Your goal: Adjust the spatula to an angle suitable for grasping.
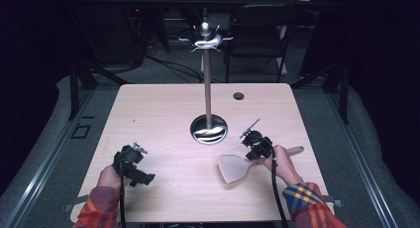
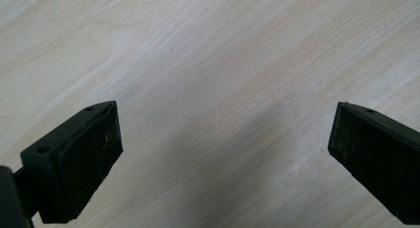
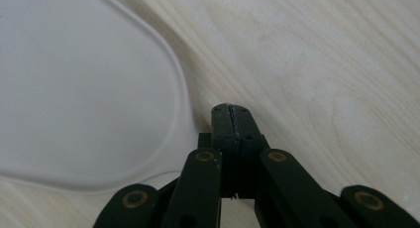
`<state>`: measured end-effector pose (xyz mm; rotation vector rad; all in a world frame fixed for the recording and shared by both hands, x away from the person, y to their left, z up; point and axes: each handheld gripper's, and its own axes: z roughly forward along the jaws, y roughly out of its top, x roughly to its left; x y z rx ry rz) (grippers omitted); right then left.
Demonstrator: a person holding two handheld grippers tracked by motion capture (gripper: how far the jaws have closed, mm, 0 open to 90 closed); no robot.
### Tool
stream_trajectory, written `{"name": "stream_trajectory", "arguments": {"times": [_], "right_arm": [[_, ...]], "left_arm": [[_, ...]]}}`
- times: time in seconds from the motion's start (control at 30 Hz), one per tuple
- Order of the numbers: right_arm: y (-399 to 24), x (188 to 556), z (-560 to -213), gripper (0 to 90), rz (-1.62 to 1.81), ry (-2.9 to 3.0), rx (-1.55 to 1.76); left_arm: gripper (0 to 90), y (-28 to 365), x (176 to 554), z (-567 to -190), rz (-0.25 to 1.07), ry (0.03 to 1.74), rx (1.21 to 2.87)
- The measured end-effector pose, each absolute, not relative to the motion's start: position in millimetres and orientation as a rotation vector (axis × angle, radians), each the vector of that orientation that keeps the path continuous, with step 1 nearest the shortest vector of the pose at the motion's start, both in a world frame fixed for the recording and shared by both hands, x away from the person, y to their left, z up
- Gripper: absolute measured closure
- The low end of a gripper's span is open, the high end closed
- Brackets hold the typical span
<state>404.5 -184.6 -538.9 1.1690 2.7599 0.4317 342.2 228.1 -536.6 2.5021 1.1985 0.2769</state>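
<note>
While the spatula (image 1: pixel 236 167) lies flat on the pale wooden counter (image 1: pixel 163 109), toward its near right part, the right gripper (image 1: pixel 258 149) hangs over the spot where the grey blade meets the wooden handle, whose far end sticks out to the right past the person's right hand (image 1: pixel 283 164). In the right gripper view its jaws are pressed together with nothing between them, their tips just beside the curved edge of the spatula (image 3: pixel 84 94) blade, over bare wood; whether they touch the counter cannot be told. The left gripper (image 1: pixel 132 163) sits over the near left part of the counter, well apart from the spatula, held by the left hand (image 1: pixel 110 177). In the left gripper view its jaws stand wide apart with only wood grain between them. At the middle of the counter a metal stand (image 1: pixel 208 89) rises from a round shiny base, hooks at its top.
</note>
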Motion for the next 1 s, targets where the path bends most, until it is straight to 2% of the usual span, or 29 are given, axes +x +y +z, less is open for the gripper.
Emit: {"name": "stream_trajectory", "arguments": {"times": [0.57,0.6,0.63,0.67,0.73,0.77,0.8,0.83,0.87,0.9,0.93,1.0], "right_arm": [[-201.0,396.9,-537.2,90.0,0.346,2.827,1.098],[-200.8,396.9,-538.0,85.9,0.343,2.813,1.108],[-200.8,396.9,-538.0,85.9,0.343,2.813,1.108],[-200.7,397.4,-538.7,79.8,0.346,2.798,1.127],[-208.7,401.4,-535.6,57.2,0.398,2.77,1.277],[-208.7,401.4,-535.6,57.2,0.398,2.77,1.277],[-215.0,401.3,-530.4,48.5,0.42,2.722,1.385],[-215.0,401.3,-530.4,48.5,0.42,2.722,1.385],[-221.8,399.4,-522.2,40.0,0.438,2.694,1.471],[-221.8,399.4,-522.2,40.0,0.438,2.694,1.471],[-226.6,394.4,-515.2,34.7,0.479,2.649,1.584],[-229.8,393.2,-511.0,34.1,0.476,2.648,1.61]], "left_arm": [[0.1,228.1,342.0,-536.3,0.276,1.197,2.502],[0.1,227.9,342.1,-536.6,0.276,1.196,2.501],[0.1,227.9,342.1,-536.6,0.276,1.196,2.501],[0.1,227.7,342.1,-536.5,0.277,1.195,2.501],[0.1,227.9,341.9,-536.0,0.277,1.192,2.503],[0.1,227.9,341.9,-536.0,0.277,1.192,2.503],[0.1,228.2,342.0,-536.1,0.279,1.196,2.501],[0.1,228.2,342.0,-536.1,0.279,1.196,2.501],[0.1,228.2,342.2,-536.3,0.277,1.196,2.503],[0.1,228.2,342.2,-536.3,0.277,1.196,2.503],[0.1,227.8,342.0,-536.2,0.277,1.192,2.502],[0.1,227.9,341.9,-536.2,0.278,1.193,2.503]]}}
